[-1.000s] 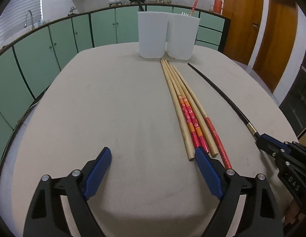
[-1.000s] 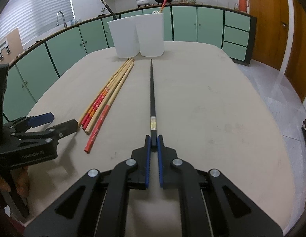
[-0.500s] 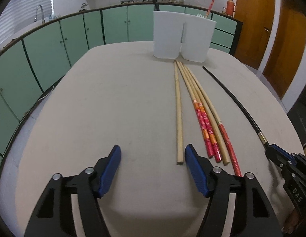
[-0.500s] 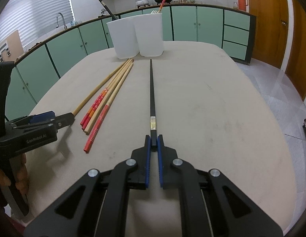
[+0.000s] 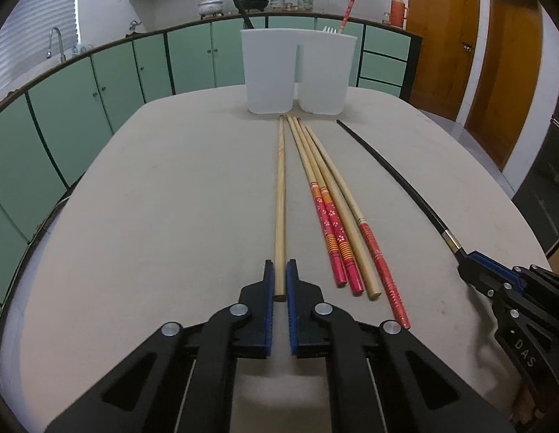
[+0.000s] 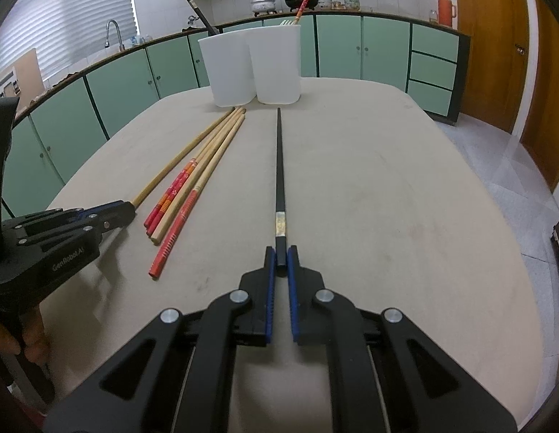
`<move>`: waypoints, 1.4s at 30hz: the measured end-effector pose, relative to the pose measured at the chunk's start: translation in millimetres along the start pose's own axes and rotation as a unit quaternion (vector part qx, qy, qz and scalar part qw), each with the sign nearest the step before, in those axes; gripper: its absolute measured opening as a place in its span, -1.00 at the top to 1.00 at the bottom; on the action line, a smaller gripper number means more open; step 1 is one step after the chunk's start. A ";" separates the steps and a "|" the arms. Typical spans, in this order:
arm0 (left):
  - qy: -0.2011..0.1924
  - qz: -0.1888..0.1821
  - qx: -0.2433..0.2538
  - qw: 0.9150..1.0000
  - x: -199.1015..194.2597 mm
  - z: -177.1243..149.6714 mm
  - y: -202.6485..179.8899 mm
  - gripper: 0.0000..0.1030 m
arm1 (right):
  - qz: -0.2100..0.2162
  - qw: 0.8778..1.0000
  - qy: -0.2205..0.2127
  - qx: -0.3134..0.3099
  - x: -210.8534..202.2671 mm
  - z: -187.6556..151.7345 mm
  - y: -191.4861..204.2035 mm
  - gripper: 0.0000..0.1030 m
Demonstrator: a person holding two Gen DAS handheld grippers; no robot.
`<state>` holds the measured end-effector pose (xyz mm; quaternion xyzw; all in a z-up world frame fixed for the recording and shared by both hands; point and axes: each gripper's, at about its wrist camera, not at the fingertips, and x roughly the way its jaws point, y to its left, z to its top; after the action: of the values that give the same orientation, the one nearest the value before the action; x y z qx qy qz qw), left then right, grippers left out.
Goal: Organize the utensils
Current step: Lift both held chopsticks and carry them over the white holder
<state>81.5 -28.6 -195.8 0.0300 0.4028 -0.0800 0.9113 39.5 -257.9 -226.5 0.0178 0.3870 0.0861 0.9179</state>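
My left gripper is shut on the near end of a plain wooden chopstick that lies on the table. My right gripper is shut on the near end of a black chopstick, also lying on the table. Between them lie several chopsticks, some with red patterned ends. Two white containers stand side by side at the far end of the table; a black utensil and a red chopstick stick out of them. The left gripper shows in the right wrist view, the right gripper in the left wrist view.
The beige oval table drops off on all sides. Green cabinets run along the wall behind, with a sink tap at the left and wooden doors at the right.
My left gripper moved right onto the plain wooden chopstick and shut on its near end. That chopstick has been pulled apart from the bundle. The right gripper stays shut on the black chopstick.
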 end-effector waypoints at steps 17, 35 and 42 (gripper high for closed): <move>-0.115 -0.020 0.003 0.993 -82.5 58.2 12.7 0.87 | 0.006 0.998 -0.067 -0.009 -52.0 51.8 -9.8 0.89; -0.184 -0.048 0.008 0.982 -111.8 159.6 29.9 0.88 | 0.084 0.992 -0.092 0.000 -81.7 189.7 -27.0 0.89; -0.183 -0.058 0.013 0.981 -114.7 172.9 29.6 0.88 | 0.101 0.991 -0.083 -0.020 -83.3 216.0 -20.7 0.89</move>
<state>136.6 -6.1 5.2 0.0034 0.2291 -0.1421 0.9630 139.5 -285.2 -18.5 0.0456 0.3036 0.1839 0.9338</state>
